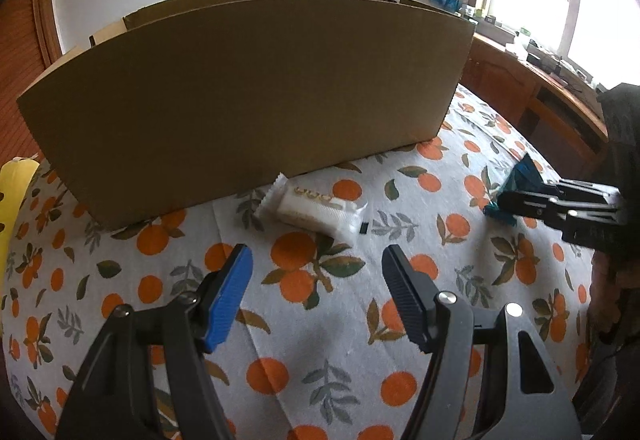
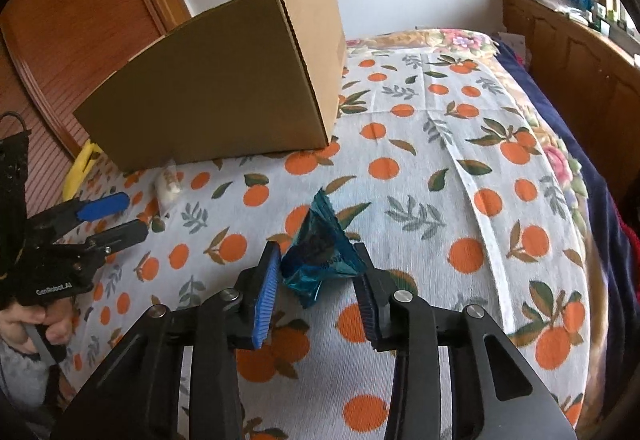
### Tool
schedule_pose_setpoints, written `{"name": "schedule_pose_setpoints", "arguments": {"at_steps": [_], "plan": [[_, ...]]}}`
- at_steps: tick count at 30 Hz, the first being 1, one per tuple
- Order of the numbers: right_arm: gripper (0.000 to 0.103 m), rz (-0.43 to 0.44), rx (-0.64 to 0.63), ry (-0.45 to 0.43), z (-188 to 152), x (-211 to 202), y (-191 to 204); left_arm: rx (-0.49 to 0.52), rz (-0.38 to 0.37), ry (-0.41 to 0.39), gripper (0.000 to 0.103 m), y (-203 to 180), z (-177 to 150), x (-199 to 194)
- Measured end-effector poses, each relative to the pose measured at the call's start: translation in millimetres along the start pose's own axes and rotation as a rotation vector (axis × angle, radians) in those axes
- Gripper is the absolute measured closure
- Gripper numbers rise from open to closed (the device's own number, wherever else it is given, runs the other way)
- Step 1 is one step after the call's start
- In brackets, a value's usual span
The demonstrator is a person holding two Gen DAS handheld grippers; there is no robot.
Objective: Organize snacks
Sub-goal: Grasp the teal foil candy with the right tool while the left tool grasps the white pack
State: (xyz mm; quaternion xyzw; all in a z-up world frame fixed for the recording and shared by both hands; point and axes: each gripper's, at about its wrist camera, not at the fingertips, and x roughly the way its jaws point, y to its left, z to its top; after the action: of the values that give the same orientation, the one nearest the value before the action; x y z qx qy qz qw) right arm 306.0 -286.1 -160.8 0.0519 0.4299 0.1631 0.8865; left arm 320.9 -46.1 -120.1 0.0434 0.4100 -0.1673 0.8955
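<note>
Down over the orange-print bedcover, both hand-held grippers point steeply at the cloth. The right gripper has its blue pad and black pad on either side of a crumpled teal snack packet; the blue pad touches the wrapper's left flank and the black pad seems to meet its right corner, though the crinkled foil makes full contact on that side hard to confirm. This packet is shiny and translucent, folded into a rough wedge with one pointed end sticking up, and it sits towards the middle of the bedcover, well clear of the cardboard box. From the left wrist view the same packet shows at the tips of the right gripper. The left gripper hangs above the cloth with its jaws spread apart and nothing between them; a hand grips its handle at the lower left of the right wrist view, where the left gripper is also seen. Ahead of it a white snack packet with crimped ends and gold lettering lies flat on the bedcover, close to the foot of the box's long wall. A yellow object shows at the bedcover's left edge.
</note>
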Motion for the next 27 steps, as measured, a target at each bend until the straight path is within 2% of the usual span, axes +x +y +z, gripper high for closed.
{"name": "schedule_pose_setpoints", "arguments": {"at_steps": [2, 6, 18, 25, 27], "plan": [[0.066, 0.007, -0.002, -0.006, 0.0, 0.4, -1.0, -0.008, 0.006, -0.006, 0.035, -1.6, 4.9, 2.1], [0.074, 0.034, 0.014, -0.010, -0.8, 0.9, -4.1, -0.042, 0.007, -0.004, 0.035, -1.6, 15.5, 8.8], [0.075, 0.052, 0.038, -0.028, -1.9, -2.5, -7.5, -0.170, 0.015, 0.061, 0.035, -4.2, 36.3, 36.4], [0.075, 0.056, 0.044, -0.047, -1.9, -5.5, -7.2, -0.194, 0.073, 0.074, 0.035, -11.5, 43.5, 48.3], [0.075, 0.059, 0.045, -0.051, -1.9, -6.2, -7.4, -0.180, 0.099, 0.073, 0.039, -15.2, 43.8, 50.4]]}}
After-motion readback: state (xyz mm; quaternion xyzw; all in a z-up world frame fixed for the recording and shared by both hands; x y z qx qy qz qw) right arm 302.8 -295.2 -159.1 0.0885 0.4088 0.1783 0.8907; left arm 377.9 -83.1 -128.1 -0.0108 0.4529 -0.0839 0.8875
